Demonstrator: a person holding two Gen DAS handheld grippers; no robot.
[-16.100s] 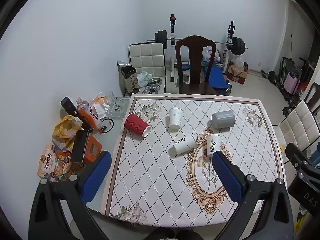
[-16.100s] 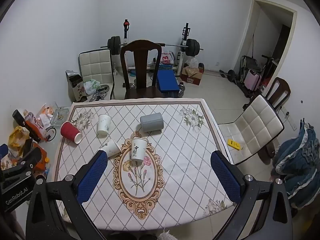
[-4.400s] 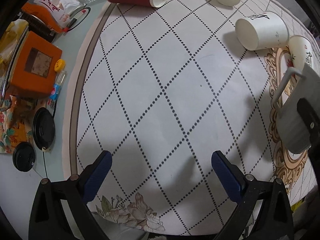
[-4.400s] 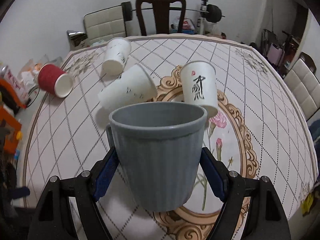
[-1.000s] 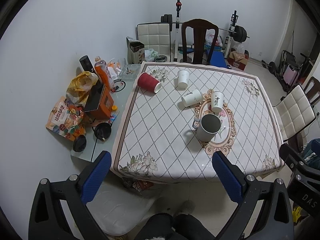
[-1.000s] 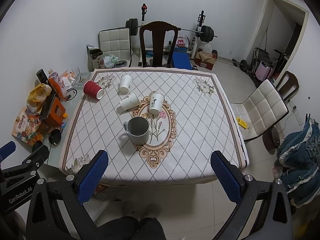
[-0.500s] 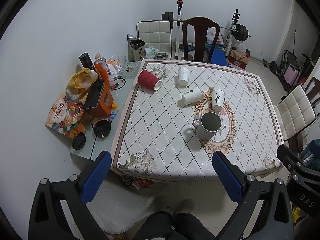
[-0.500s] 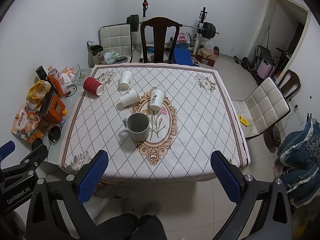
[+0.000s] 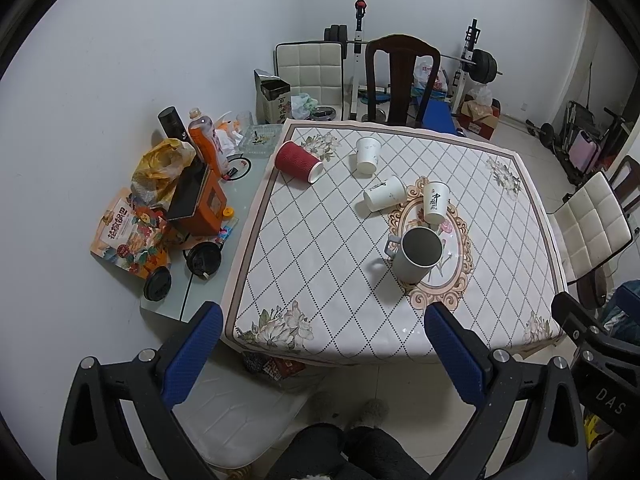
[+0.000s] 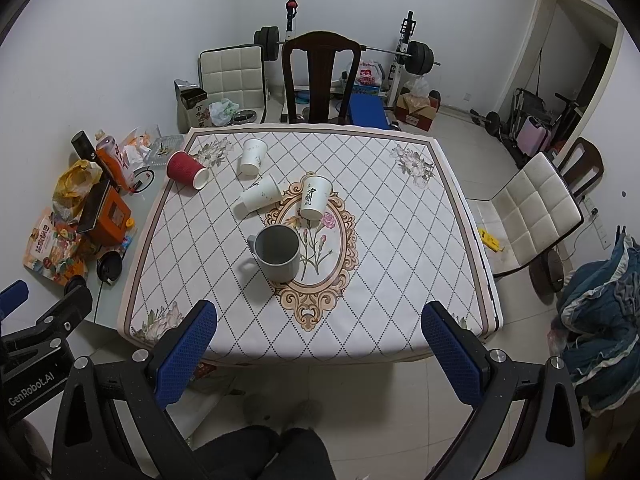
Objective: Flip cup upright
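A grey ribbed mug (image 9: 416,255) stands upright on the patterned tablecloth (image 9: 304,240), handle to the left; it also shows in the right wrist view (image 10: 278,254). A red paper cup (image 9: 298,162) and two white paper cups (image 9: 384,193) (image 9: 367,155) lie on their sides. Another white cup (image 9: 435,202) with black writing stands mouth down. My left gripper (image 9: 320,354) is open and empty, held high above the table's near edge. My right gripper (image 10: 318,352) is open and empty, likewise above the near edge.
A glass side table (image 9: 240,184) at the left holds bottles, snack bags and an orange box. A dark wooden chair (image 9: 402,76) stands behind the table, white chairs (image 10: 528,212) to the right and back. Weight equipment (image 10: 412,60) lines the far wall.
Both grippers have drifted slightly nearer the table, so it looks a bit larger. The grey mug stays upright where it was set down.
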